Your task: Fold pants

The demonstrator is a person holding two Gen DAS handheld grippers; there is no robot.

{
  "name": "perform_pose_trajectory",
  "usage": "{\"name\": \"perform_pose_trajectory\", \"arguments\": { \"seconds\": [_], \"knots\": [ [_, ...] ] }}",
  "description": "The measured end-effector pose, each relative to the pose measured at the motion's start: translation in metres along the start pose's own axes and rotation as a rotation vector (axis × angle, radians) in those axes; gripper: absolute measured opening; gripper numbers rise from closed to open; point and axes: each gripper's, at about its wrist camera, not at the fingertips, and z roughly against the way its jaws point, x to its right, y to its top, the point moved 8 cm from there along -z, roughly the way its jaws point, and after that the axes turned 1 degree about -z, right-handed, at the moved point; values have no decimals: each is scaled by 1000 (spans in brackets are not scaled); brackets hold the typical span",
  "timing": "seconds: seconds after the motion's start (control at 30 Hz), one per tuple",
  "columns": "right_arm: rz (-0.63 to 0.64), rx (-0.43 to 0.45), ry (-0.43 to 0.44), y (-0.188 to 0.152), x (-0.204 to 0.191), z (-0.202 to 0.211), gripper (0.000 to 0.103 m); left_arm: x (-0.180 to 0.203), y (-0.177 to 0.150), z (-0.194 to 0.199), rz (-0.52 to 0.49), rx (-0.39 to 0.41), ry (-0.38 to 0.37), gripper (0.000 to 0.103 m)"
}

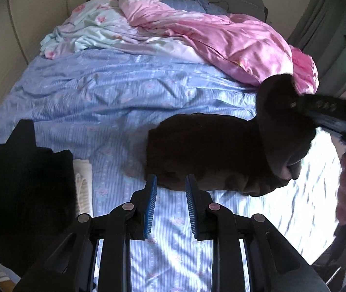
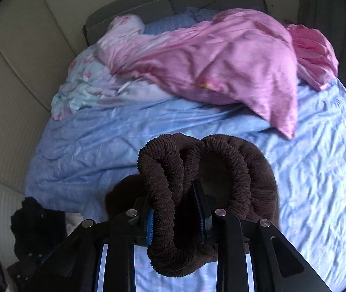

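The dark brown ribbed pants (image 1: 209,150) lie partly folded on the blue striped bed sheet (image 1: 114,102). Their right end is lifted. My right gripper (image 2: 175,215) is shut on the bunched elastic waistband of the pants (image 2: 211,165) and holds it above the sheet (image 2: 319,175). In the left wrist view the right gripper (image 1: 294,104) comes in from the right edge, pinching the raised part. My left gripper (image 1: 171,189) is open and empty, its blue pads just in front of the pants' near edge.
A crumpled pink duvet (image 1: 221,36) and a pale floral sheet (image 1: 95,29) fill the far half of the bed. A pile of black clothes (image 1: 24,170) lies at the bed's near left, also in the right wrist view (image 2: 36,221). A padded wall (image 2: 14,85) runs along the left.
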Motion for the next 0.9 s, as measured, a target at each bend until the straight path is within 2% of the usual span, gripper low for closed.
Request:
{"name": "perform_pose_trajectory", "arguments": {
  "seconds": [0.2, 0.47, 0.57, 0.67, 0.77, 0.9],
  "knots": [
    [112, -100, -37, -27, -59, -45, 28, -19, -11, 3, 16, -18, -30, 24],
    [206, -197, -95, -50, -96, -91, 29, -48, -26, 3, 61, -36, -15, 24],
    [222, -212, -89, -55, -107, -98, 43, -56, -25, 6, 77, -26, 1, 28],
    [215, -213, -18, -60, -117, -96, 67, -60, -21, 12, 93, -5, 8, 33],
    [169, -210, 56, -62, -120, -85, 68, -63, -17, 21, 99, 21, 28, 35],
    [105, -180, 172, -58, -116, -50, 74, -61, -13, 36, 100, 70, 40, 42]
  ]
}}
